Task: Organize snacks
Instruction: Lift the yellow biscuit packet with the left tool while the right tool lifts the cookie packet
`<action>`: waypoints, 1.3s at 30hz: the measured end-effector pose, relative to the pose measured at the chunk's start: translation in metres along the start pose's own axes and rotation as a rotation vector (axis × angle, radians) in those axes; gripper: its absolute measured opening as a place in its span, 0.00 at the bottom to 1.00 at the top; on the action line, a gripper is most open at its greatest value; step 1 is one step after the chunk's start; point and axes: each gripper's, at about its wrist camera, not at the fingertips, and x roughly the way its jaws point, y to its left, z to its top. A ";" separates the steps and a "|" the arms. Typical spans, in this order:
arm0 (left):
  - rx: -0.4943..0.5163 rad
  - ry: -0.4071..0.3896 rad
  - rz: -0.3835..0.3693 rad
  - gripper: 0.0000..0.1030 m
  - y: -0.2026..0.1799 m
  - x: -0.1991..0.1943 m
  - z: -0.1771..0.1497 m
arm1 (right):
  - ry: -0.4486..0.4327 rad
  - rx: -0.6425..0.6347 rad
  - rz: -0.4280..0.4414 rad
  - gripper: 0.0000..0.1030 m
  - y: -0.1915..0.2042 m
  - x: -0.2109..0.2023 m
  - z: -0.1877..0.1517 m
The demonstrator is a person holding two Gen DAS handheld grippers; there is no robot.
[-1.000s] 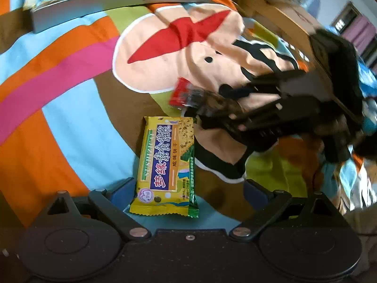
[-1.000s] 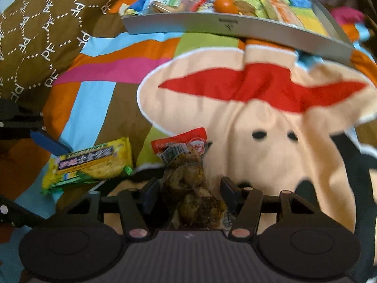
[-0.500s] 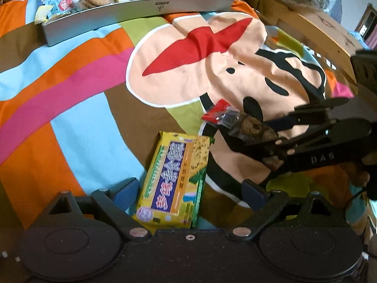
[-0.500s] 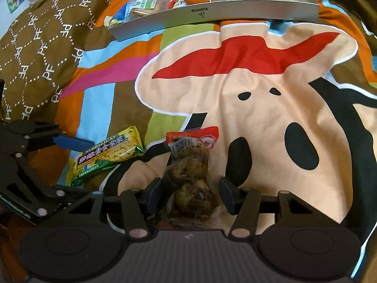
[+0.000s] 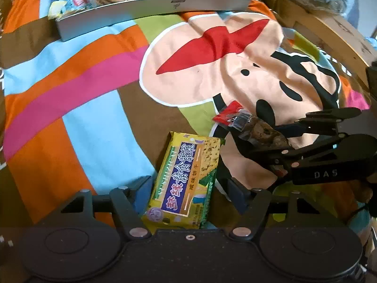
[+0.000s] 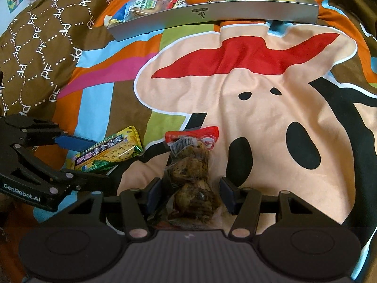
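On the cartoon bedspread (image 6: pixel 259 108), grey tray (image 6: pixel 212 14) sits far side, already holding snacks. Left gripper (image 5: pixel 188 191) closing around yellow cracker pack (image 5: pixel 186 179), long axis along the fingers (pads not visibly pressing yet). Right gripper (image 6: pixel 188 193) straddles clear bag of dark snacks (image 6: pixel 190 172); contact unclear, cannot tell if clamped.

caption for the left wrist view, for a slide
Left gripper closing around yellow cracker packet on colourful cartoon blanket.
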 end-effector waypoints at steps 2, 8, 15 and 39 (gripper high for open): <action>-0.028 0.012 0.024 0.65 -0.003 0.001 0.000 | -0.003 -0.004 0.000 0.59 0.000 0.000 0.000; 0.009 0.018 0.107 0.65 -0.019 0.003 -0.005 | -0.054 -0.080 -0.025 0.60 0.004 0.000 -0.009; 0.002 0.019 0.119 0.62 -0.019 0.002 -0.005 | -0.089 -0.111 -0.046 0.62 0.007 0.001 -0.014; -0.014 0.004 0.131 0.52 -0.016 0.006 -0.002 | -0.199 -0.192 -0.194 0.57 0.034 0.007 -0.034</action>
